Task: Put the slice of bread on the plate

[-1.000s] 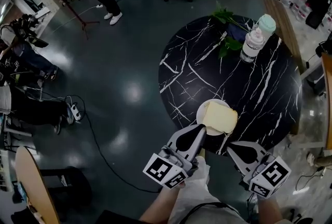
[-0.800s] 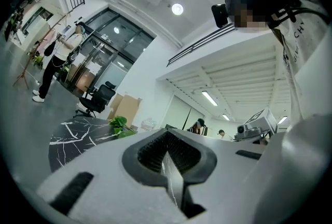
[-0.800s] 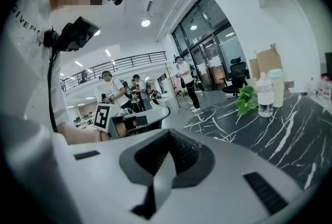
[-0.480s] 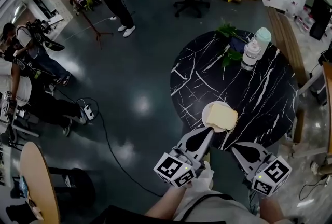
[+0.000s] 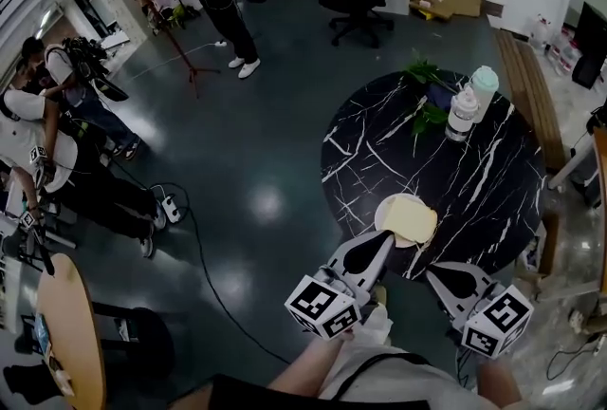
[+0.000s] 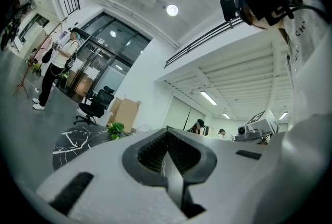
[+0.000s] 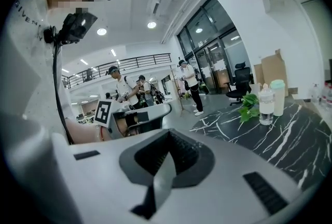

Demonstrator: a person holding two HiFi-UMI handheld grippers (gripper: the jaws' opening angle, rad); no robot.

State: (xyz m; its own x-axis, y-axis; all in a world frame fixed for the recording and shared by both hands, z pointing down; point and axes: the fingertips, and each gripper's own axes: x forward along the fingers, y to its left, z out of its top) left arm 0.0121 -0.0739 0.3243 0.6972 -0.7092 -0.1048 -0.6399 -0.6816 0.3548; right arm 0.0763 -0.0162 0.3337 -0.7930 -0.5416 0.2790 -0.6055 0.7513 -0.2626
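Marbled table (image 5: 474, 185), pale squarish bread slice (image 5: 414, 218)

bread (image 5: 412, 219) on plate (image 5: 383, 211), plate on table (image 5: 465, 176)

One left gripper (image 5: 384, 243), one right gripper (image 5: 433, 271): pale grey shells, dark ribbed pads (image 6: 150, 153), black-and-white marker cube (image 5: 322, 307) each. White top (image 5: 353, 368), black cable (image 5: 379, 361) across it.
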